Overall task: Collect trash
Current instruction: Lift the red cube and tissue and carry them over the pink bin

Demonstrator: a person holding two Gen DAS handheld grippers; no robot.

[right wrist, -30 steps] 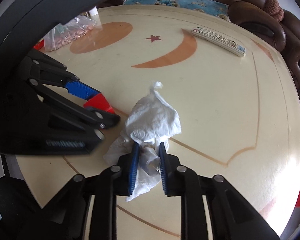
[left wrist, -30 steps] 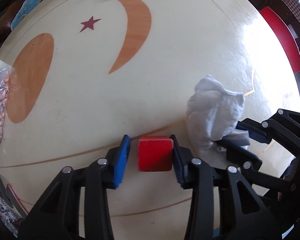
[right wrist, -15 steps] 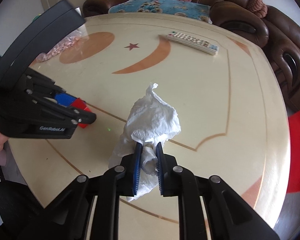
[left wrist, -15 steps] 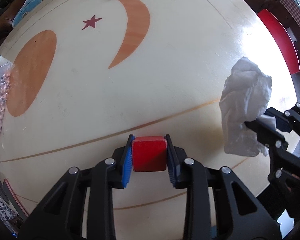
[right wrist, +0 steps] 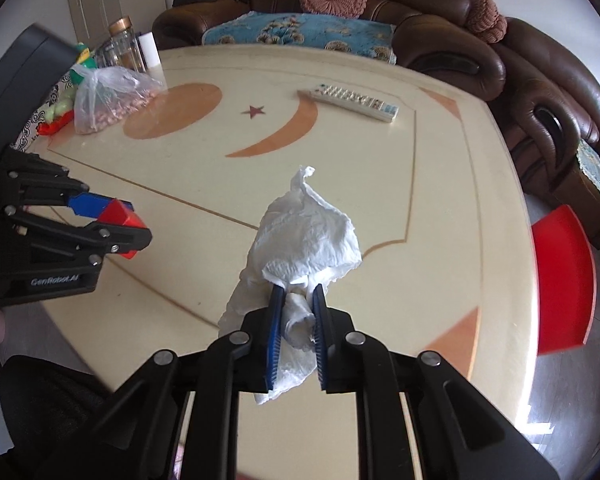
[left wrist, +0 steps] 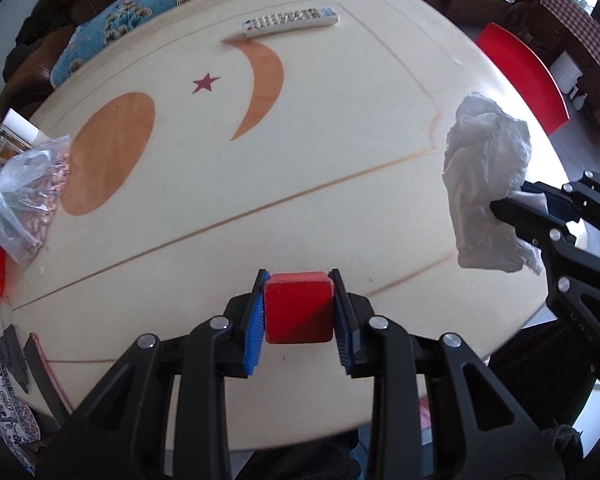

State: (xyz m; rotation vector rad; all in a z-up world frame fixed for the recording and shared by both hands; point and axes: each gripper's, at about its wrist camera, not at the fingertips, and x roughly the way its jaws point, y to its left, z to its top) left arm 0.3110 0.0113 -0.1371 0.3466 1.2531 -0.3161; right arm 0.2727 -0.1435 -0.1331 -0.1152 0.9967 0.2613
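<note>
My left gripper [left wrist: 299, 290] is shut on a red block [left wrist: 299, 307] and holds it above the cream table [left wrist: 300, 168], near its front edge. My right gripper [right wrist: 297, 300] is shut on a crumpled white tissue [right wrist: 306, 236] and holds it up over the table. In the left wrist view the tissue [left wrist: 485, 184] hangs at the right, pinched by the right gripper [left wrist: 512, 204]. In the right wrist view the left gripper [right wrist: 134, 224] with the red block [right wrist: 120, 213] is at the left.
A white remote [right wrist: 354, 102] lies at the far side of the table. A clear bag of nuts [right wrist: 108, 98] and jars [right wrist: 126, 46] stand at the far left. A brown sofa [right wrist: 440, 40] runs behind. A red chair [right wrist: 560, 280] is at the right.
Both grippers have lifted and pulled back from the table with their loads. The left gripper closed on the red block a second ago.
</note>
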